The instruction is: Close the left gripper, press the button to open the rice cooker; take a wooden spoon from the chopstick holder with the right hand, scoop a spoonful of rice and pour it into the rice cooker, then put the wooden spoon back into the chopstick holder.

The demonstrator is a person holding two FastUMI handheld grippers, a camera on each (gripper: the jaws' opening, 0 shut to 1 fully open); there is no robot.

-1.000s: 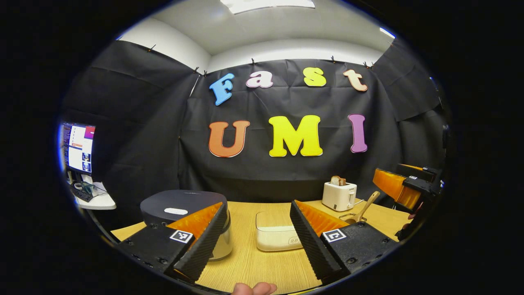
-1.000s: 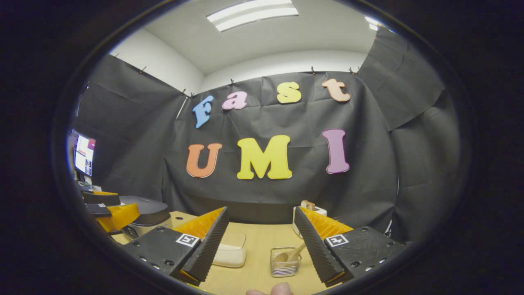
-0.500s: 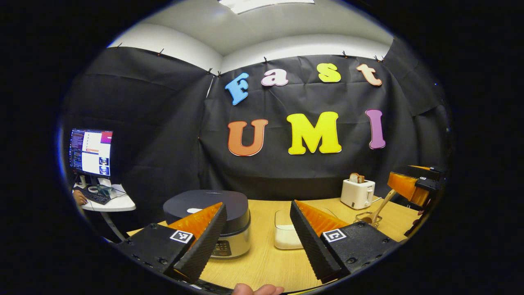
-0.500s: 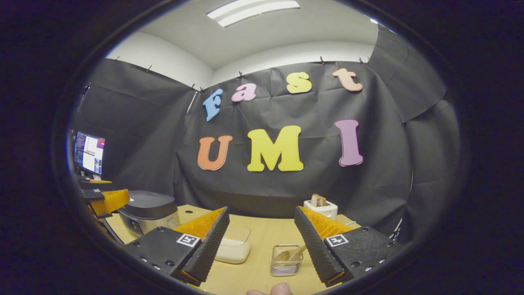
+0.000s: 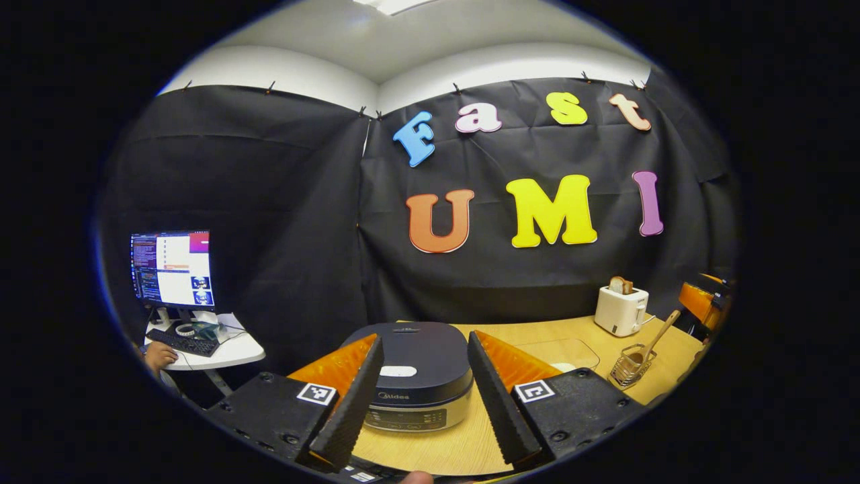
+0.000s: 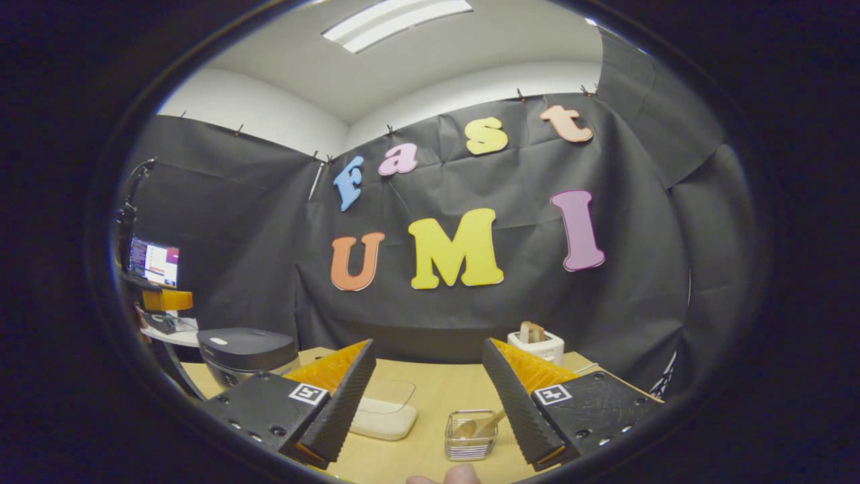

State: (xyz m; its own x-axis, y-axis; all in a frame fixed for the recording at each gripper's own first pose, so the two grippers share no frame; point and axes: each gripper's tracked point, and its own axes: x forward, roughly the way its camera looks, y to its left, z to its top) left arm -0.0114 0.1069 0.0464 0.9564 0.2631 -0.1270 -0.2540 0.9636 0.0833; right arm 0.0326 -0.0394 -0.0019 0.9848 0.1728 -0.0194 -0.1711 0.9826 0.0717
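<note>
Now, step in hand: judged from the closed lid, the task is at its start; the left claw [image 5: 420, 396] must clench and then press the lid button.
Left claw: released, fingers spread wide, grasping nothing.
Rice cooker [image 5: 413, 373]: straight ahead of the left claw, framed between its two fingers, standing on the bench [image 5: 551, 336] with lid down.
Button: the pale oval patch [image 5: 398, 371] on the lid top is probably the release, though I cannot be sure; it sits slightly toward the left finger, so the press likely needs a small shift that way plus a drop downward.
Nearer arm: the left one, plainly; in the right gripper view the cooker [image 6: 245, 353] lies far off to the left.
Right claw [image 6: 430, 403]: released too, empty, hovering over the bench.
Wooden spoon [image 6: 484, 425]: leaning in the chopstick holder [image 6: 470, 437], just ahead of the right claw and a little toward its right finger; the handle tilts up and to the right.
Rice box [image 6: 383, 413]: a lidded clear container beside the holder, to its left.
View differences: the left gripper view shows the cooker's front control panel and the spoon's full handle [image 5: 655, 339]; the right gripper view shows the holder's wire basket close up. A toaster [image 5: 621, 309] stands at the back.
</note>
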